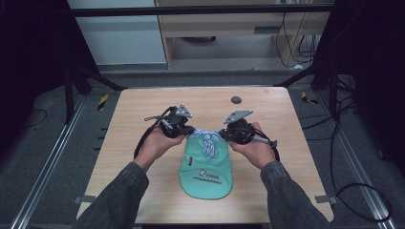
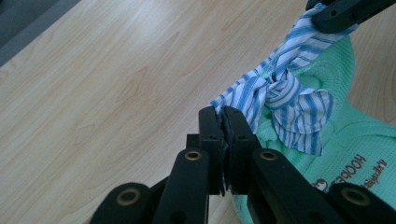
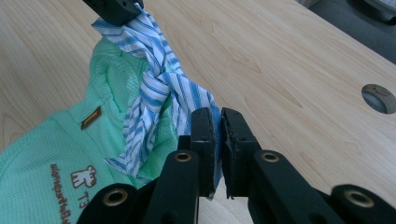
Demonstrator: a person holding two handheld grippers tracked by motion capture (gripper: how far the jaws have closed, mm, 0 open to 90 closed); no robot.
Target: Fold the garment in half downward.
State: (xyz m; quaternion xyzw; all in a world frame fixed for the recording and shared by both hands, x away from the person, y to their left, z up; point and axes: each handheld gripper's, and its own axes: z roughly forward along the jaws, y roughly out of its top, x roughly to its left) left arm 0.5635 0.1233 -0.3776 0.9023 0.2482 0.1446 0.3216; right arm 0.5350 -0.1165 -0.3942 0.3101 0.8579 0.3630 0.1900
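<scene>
1. Item under work: a mint-green garment point(image 1: 205, 169) with a small printed logo lies flat at the middle of the bench point(image 1: 133, 143), nearer the person's edge. Blue-and-white striped ties point(image 1: 206, 140) at its far end are crossed into a knot.
2. Left gripper point(image 1: 187, 130): jaws closed on one striped tie end, seen clamped in the left gripper view point(image 2: 223, 122).
3. Right gripper point(image 1: 224, 133): jaws pinched on the other tie end point(image 3: 212, 122), cloth visible between the pads.
4. Step in hand, as judged: tightening or forming the knot, both ends held on opposite sides and lifted slightly off the garment.
5. Next move, as judged: draw the two ends apart evenly and low, keeping both grips firm; an uneven pull would drag the light garment across the bench.
6. Clearance: bare wood lies open to left and right of the garment. A round grommet hole point(image 1: 236, 99) sits near the far edge, well apart. The garment's near hem lies close to the person's bench edge.
</scene>
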